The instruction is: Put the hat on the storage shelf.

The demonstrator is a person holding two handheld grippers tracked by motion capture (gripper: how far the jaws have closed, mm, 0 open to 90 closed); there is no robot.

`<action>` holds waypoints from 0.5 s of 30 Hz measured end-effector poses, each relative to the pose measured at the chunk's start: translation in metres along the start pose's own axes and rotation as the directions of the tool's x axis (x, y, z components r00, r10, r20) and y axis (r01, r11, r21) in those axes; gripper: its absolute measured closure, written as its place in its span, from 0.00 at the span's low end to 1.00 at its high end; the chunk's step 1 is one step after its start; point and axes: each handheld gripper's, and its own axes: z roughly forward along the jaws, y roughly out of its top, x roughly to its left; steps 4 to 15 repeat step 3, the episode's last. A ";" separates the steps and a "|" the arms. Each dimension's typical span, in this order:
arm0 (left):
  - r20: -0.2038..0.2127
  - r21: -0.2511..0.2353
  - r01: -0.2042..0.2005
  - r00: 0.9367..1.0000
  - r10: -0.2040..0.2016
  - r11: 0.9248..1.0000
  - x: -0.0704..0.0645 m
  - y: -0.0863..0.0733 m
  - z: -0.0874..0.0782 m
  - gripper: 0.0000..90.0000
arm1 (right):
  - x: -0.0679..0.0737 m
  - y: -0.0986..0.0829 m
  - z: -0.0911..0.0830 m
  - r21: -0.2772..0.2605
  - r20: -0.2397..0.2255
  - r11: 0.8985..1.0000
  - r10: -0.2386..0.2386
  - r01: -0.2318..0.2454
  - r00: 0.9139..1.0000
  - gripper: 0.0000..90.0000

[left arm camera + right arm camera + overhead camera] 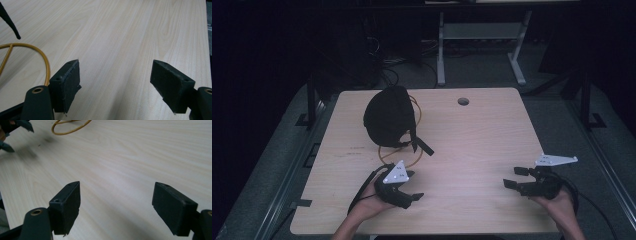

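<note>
Dark floor and metal frames sit behind a pale wooden table (472,145). On the far left part of the table lies a black cap (388,116) on top of a thin yellow wire ring (398,158). The left gripper (408,192) is just in front of the ring, with its jaws spread wide and nothing between them. In the left gripper view the ring (44,60) curves just left of the jaws. The right gripper (514,177) waits far off on the right side, also wide open and holding nothing. I think the left gripper is nearer, so it should reach forward and a little left to the cap.
</note>
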 end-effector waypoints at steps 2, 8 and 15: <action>0.002 -0.001 0.006 1.000 -0.006 1.000 0.001 0.000 0.000 0.26 | 0.010 -0.018 0.000 -0.036 0.002 0.999 0.000 0.000 1.000 0.23; 0.002 -0.001 0.006 1.000 -0.006 1.000 0.001 0.000 0.000 0.26 | 0.010 -0.018 0.000 -0.036 0.002 0.999 0.000 0.000 1.000 0.23; 0.002 -0.001 0.006 1.000 -0.006 1.000 0.001 0.000 0.000 0.26 | 0.010 -0.018 0.000 -0.036 0.002 0.999 0.000 0.000 1.000 0.23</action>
